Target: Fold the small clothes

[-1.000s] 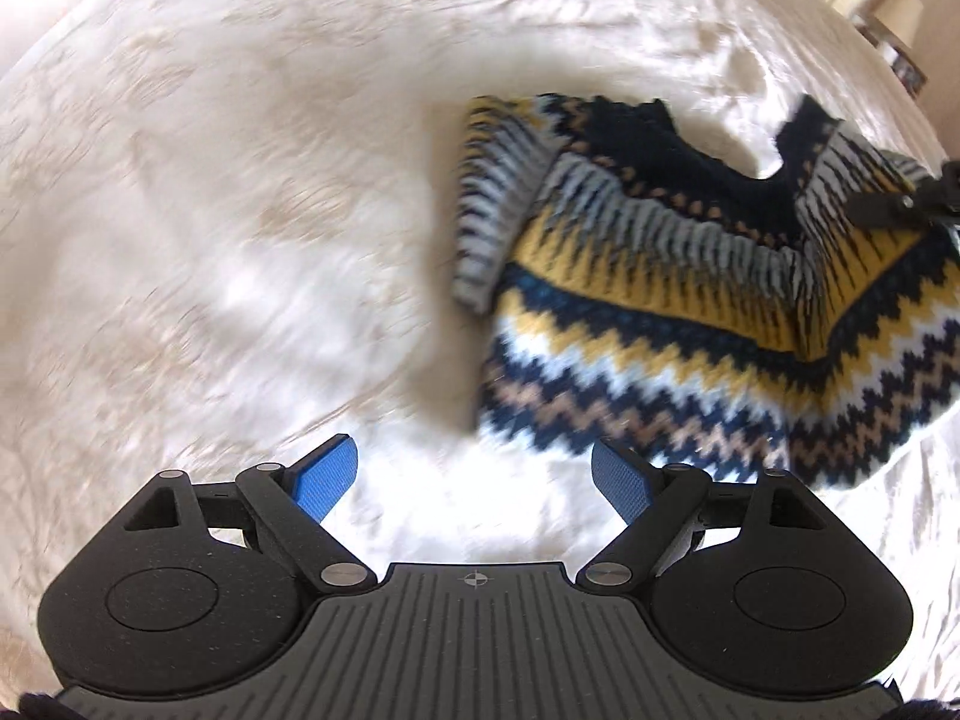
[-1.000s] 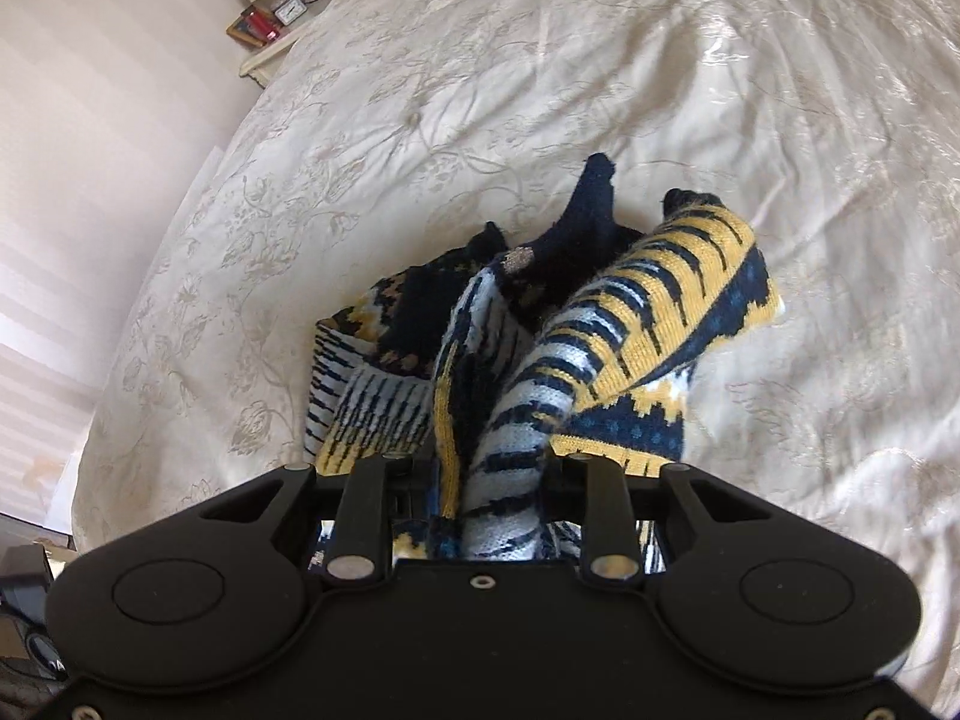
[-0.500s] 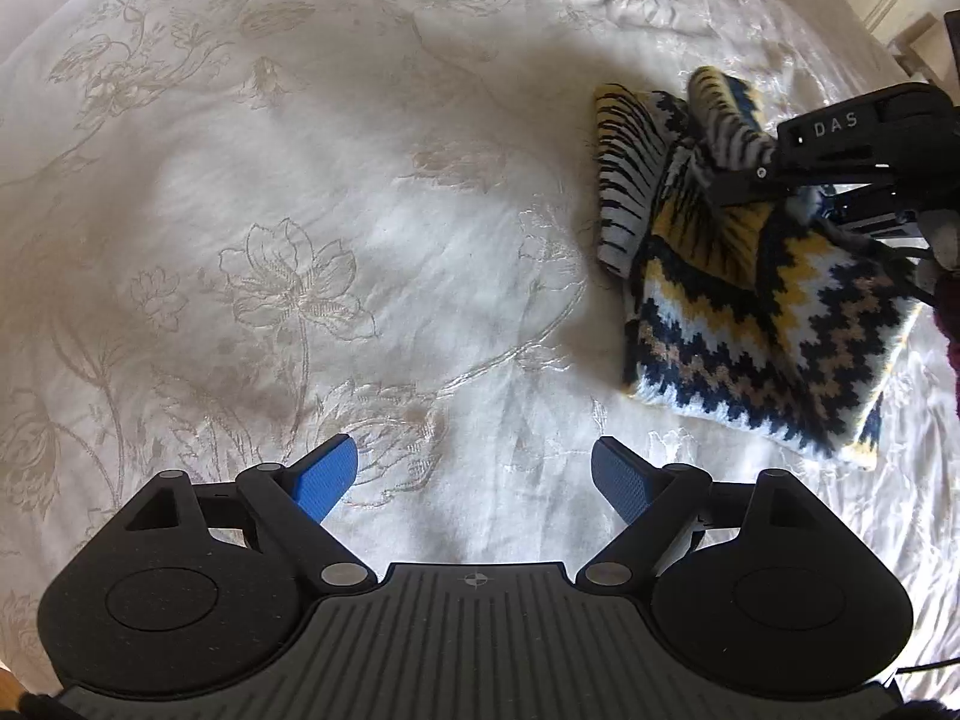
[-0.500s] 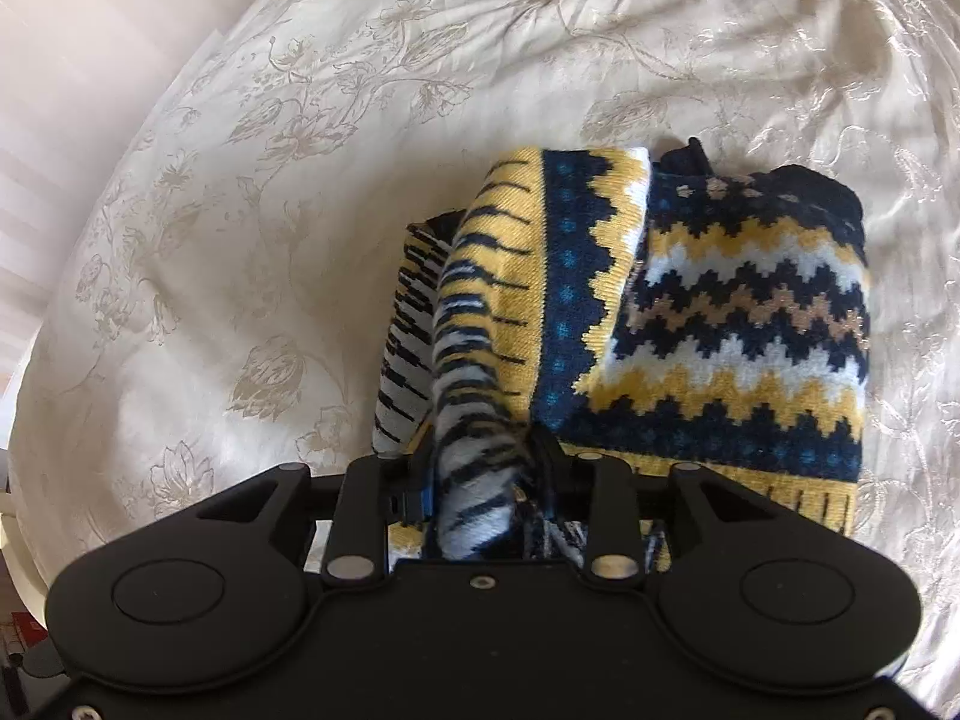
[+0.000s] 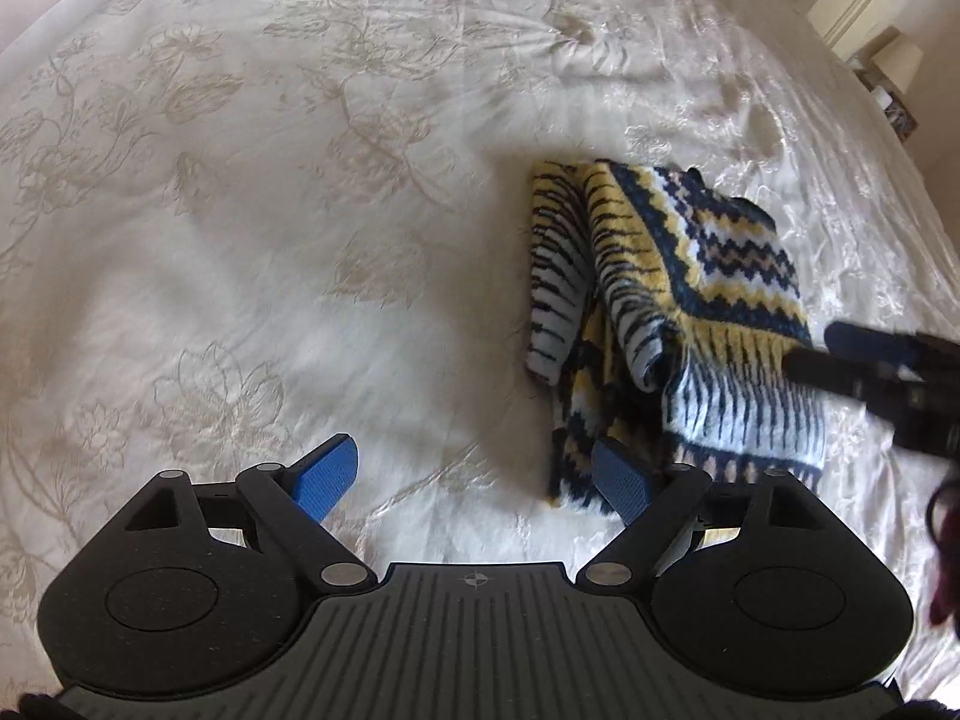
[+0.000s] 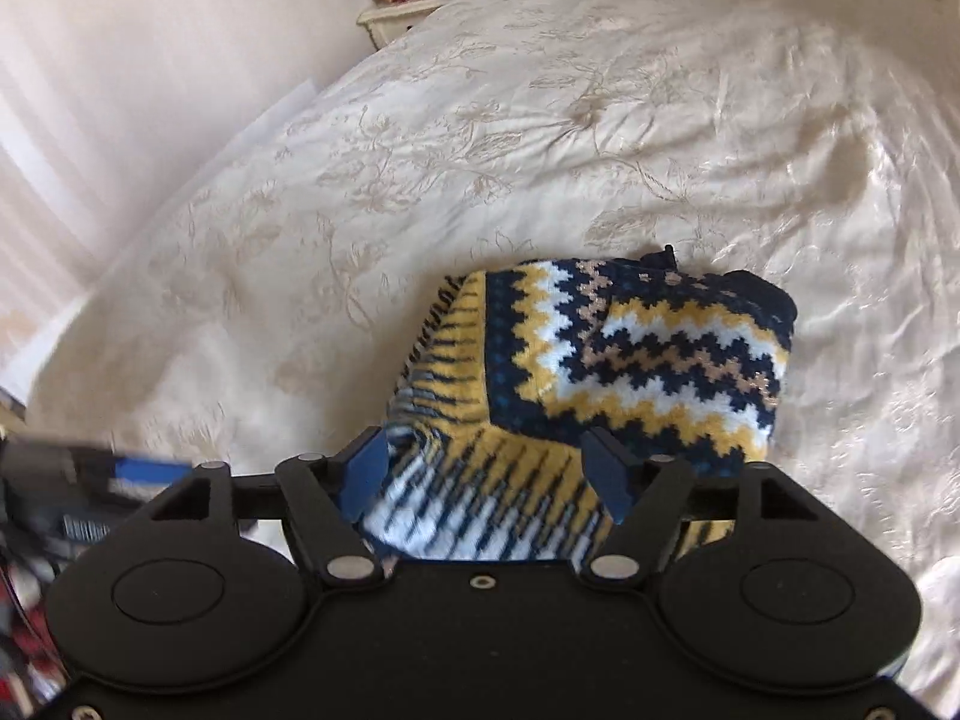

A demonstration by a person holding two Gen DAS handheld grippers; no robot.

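A small knitted sweater (image 5: 678, 312) in navy, yellow and white zigzags lies folded over on the cream bedspread (image 5: 300, 240). In the right wrist view the sweater (image 6: 630, 360) sits just ahead of my right gripper (image 6: 492, 468), which is open with its jaws spread over the striped near edge. My left gripper (image 5: 480, 474) is open and empty, low over the bedspread, with its right pad (image 5: 621, 480) at the sweater's near corner. The right gripper also shows blurred in the left wrist view (image 5: 864, 360), at the sweater's right edge.
A bedside table (image 6: 408, 6) with a clock and small items stands beyond the bed's far corner. A headboard and a lamp (image 5: 894, 54) are at the far right of the left wrist view. The floral bedspread (image 6: 540, 120) spreads widely around the sweater.
My right gripper has opened and let go of the sweater sleeve, which now lies folded across the body. My left gripper has moved closer to the sweater.
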